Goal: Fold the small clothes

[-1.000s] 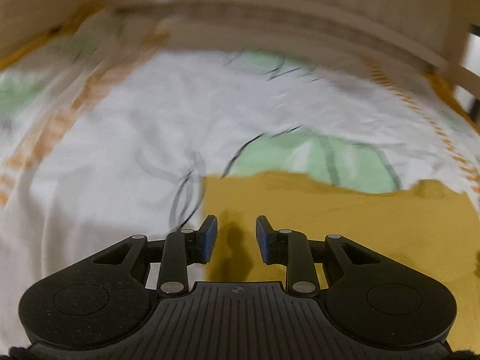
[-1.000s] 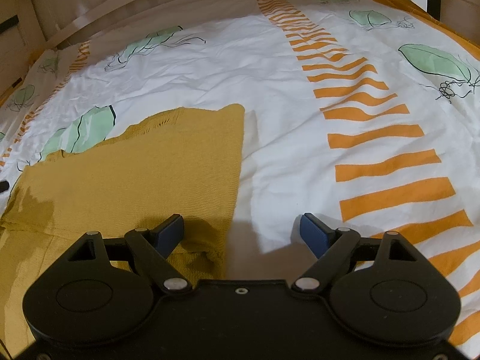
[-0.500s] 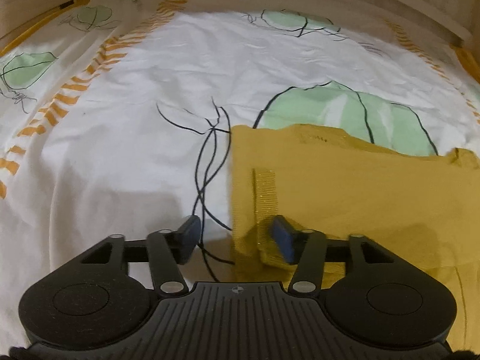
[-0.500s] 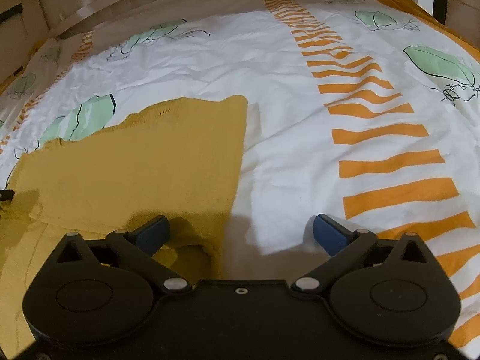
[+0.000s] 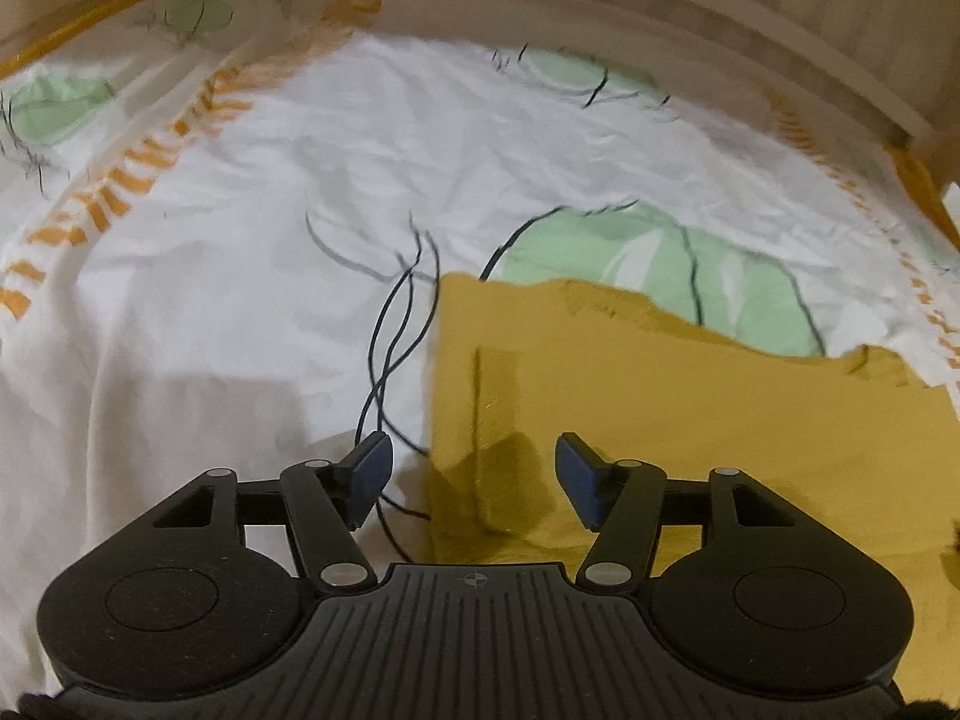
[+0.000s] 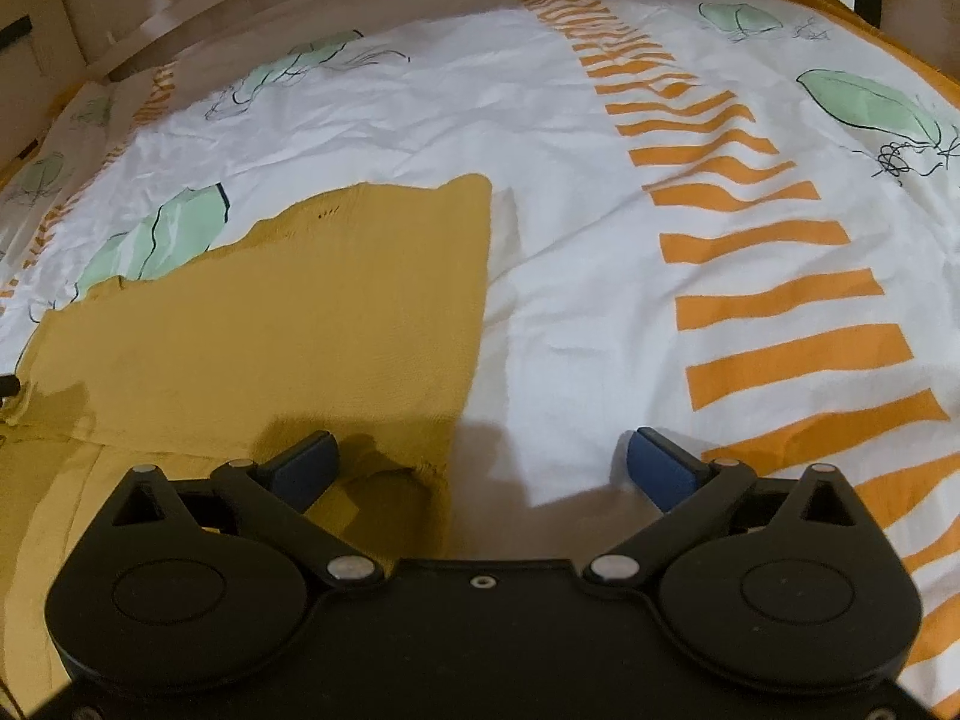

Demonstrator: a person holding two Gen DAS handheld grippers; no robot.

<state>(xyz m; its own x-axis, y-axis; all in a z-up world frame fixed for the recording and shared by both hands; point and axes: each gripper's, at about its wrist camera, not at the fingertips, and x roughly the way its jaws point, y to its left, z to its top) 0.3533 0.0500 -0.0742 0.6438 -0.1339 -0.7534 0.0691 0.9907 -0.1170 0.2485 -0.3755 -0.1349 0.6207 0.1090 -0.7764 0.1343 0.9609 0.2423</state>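
A mustard yellow knitted garment (image 5: 660, 390) lies folded flat on the bed sheet (image 5: 240, 276). My left gripper (image 5: 474, 465) hovers low over its near left corner. Its jaws are opening, the cloth's left edge lies between them, and the pads do not press on it. In the right wrist view the garment (image 6: 270, 324) fills the lower left. My right gripper (image 6: 483, 456) stands wide open over the garment's near right corner, left finger above the cloth and right finger above bare sheet.
The sheet (image 6: 600, 300) is white with green leaves and orange stripes, slightly wrinkled. A wooden bed frame (image 5: 660, 12) curves along the far side. A second yellow layer (image 6: 54, 516) shows at the lower left of the right wrist view.
Both grippers' jaws have spread wider. The left gripper's view has settled from a blur onto the garment's left corner. The right gripper has stayed in place.
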